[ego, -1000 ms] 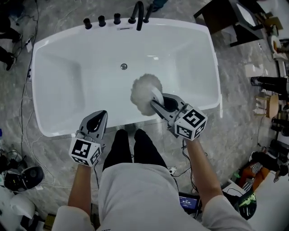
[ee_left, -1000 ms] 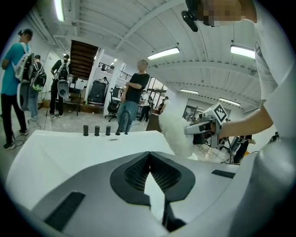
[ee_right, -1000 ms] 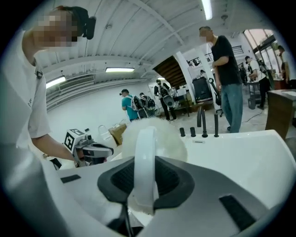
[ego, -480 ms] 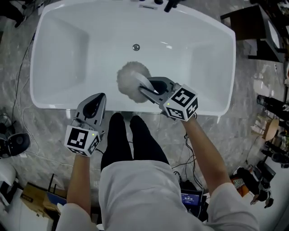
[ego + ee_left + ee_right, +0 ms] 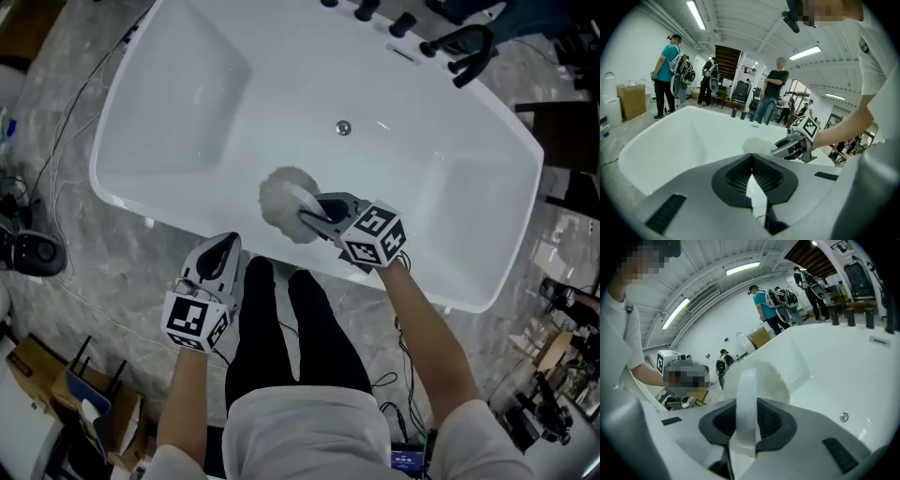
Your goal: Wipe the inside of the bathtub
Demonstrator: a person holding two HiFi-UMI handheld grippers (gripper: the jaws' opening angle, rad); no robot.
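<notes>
Identified as a large indoor workshop hall: freestanding white rectangular bathtub (image 5: 450, 187) set on grey marbled floor (image 5: 84, 262), long fluorescent ceiling tubes (image 5: 696, 14) overhead, brown cardboard box (image 5: 631, 98) nearby, standing people with backpacks (image 5: 670, 70) behind.

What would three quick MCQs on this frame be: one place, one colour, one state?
1. Where is the left gripper?
A. Inside the tub, at the drain
B. Outside the bathtub, by the person's legs
C. On the taps

2. What colour is the scrubber head?
A. White
B. Blue
C. Red

3. What state is the right gripper in?
A. Open, empty
B. Shut on a tap
C. Shut on the scrubber handle

Key: 1 B, the head view shows it on the near side of the rim, beside the legs. 2 A, the fluffy head is white like the tub. 3 C, the right gripper view shows the white handle clamped between its jaws.
</notes>
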